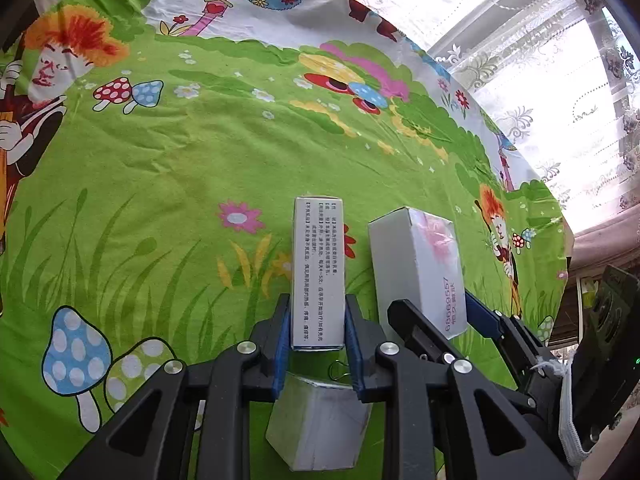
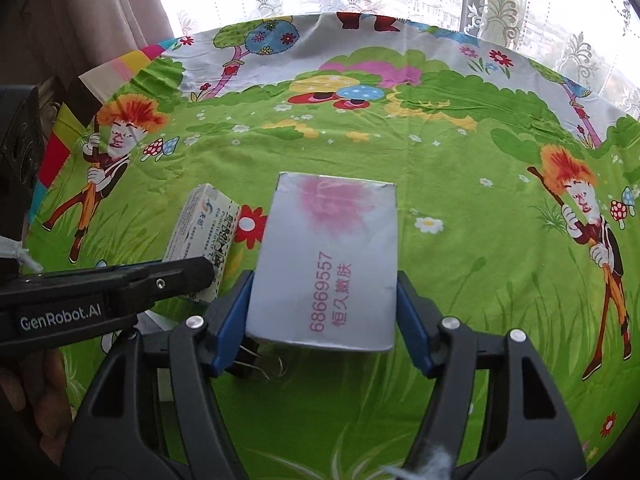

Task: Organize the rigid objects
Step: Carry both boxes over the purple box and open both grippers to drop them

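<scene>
Left wrist view: left gripper (image 1: 318, 320) is clamped on a narrow printed box (image 1: 318, 272), held above the cartoon tablecloth (image 1: 160, 184). Just to its right, the right gripper (image 2: 324, 312) has its blue pads against both sides of a wider pink-marked box (image 2: 326, 260), jaws part-way closed. A third white box (image 1: 320, 428) lies nearer, below the left gripper. Judgement: both boxes are in hand but neither is placed; no tidy grouping shows yet, so most of the sorting remains.
</scene>
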Demonstrator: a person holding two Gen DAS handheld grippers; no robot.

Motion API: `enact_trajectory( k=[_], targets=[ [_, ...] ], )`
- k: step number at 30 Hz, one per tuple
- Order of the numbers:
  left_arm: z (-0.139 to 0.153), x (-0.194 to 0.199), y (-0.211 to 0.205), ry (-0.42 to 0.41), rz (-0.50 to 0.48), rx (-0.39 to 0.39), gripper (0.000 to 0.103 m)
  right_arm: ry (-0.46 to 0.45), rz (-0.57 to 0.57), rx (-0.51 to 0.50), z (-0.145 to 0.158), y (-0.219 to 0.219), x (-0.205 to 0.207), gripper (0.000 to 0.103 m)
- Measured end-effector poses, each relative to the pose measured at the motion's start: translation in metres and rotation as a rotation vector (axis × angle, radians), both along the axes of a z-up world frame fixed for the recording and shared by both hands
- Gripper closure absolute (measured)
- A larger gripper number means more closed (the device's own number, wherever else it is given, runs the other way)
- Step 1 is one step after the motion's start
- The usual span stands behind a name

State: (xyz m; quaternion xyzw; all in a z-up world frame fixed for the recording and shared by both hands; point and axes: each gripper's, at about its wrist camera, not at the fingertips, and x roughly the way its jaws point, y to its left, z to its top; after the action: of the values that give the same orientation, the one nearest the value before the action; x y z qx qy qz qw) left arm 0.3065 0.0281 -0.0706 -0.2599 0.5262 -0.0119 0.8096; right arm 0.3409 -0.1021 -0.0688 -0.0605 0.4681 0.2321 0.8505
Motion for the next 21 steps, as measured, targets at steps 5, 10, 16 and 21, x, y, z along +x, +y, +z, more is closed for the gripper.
enact_trajectory(
  k=[5, 10, 16, 21],
  targets=[
    [-0.001, -0.027, -0.020, 0.072, -0.074, -0.030, 0.078, 0.033, 0.073, -0.048, 0.000, -0.004, -0.036, 0.034],
    [0.002, -0.066, -0.035, 0.089, -0.113, -0.067, 0.078, 0.087, 0.085, -0.097, 0.004, -0.020, -0.076, 0.034],
    [0.029, -0.093, -0.029, -0.032, -0.065, -0.003, 0.078, 0.005, 0.026, -0.065, 0.035, -0.051, -0.108, 0.034],
    [0.055, -0.118, -0.015, -0.150, -0.008, -0.024, 0.078, -0.072, -0.027, -0.033, 0.058, -0.074, -0.135, 0.034]
  ],
)
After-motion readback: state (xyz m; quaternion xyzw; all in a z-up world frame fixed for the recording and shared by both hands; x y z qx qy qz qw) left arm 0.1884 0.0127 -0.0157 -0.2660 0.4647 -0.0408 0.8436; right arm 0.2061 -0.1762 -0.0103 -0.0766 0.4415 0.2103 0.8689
